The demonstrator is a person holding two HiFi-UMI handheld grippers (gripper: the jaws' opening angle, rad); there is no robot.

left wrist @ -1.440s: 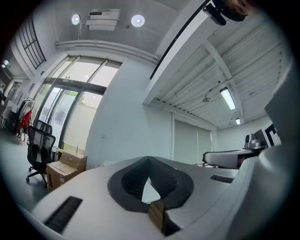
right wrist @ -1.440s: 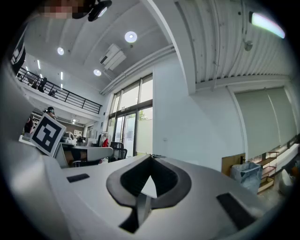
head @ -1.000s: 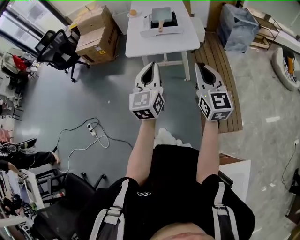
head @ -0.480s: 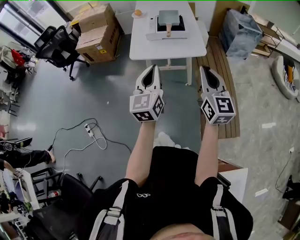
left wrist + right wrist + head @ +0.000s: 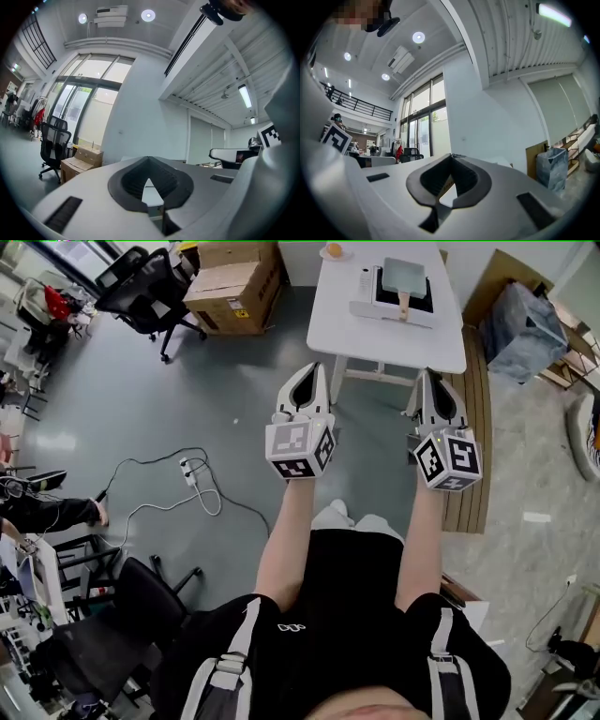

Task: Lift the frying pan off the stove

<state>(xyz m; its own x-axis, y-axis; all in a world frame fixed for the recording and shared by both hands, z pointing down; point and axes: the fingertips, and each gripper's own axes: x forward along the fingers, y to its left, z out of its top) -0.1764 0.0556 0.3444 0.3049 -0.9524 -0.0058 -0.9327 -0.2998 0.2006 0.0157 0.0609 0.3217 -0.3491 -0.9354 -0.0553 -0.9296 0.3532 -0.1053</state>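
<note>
1. The head view has swung over the last second; the table (image 5: 349, 334) was seen at top centre and is now seen at the upper right, slightly larger, so it is judged that the person has been walking toward it.
2. The cardboard boxes (image 5: 234, 282) and the office chair (image 5: 150, 282) have likewise been shifted across the top of the view; the cable (image 5: 187, 486) on the floor is passed on the left.
3. The frying pan (image 5: 404, 274) is found on the stove (image 5: 375, 309), on the far part of the table; its wooden handle (image 5: 404, 304) is pointed toward the person; it has not been touched and is well apart from both grippers.
4. The left gripper (image 5: 307, 371) is carried with its jaws pressed together and nothing between them; the same is seen of the right gripper (image 5: 433, 377); no change in either has been noted.
5. Both are held out in front, side by side, over the floor short of the table's near edge; in the two gripper views only walls, windows and ceiling are shown, and the pan is not caught in either.
6. The approach is judged unfinished; the table must still be reached, and one gripper's jaws must be parted before the handle can be taken.
</note>
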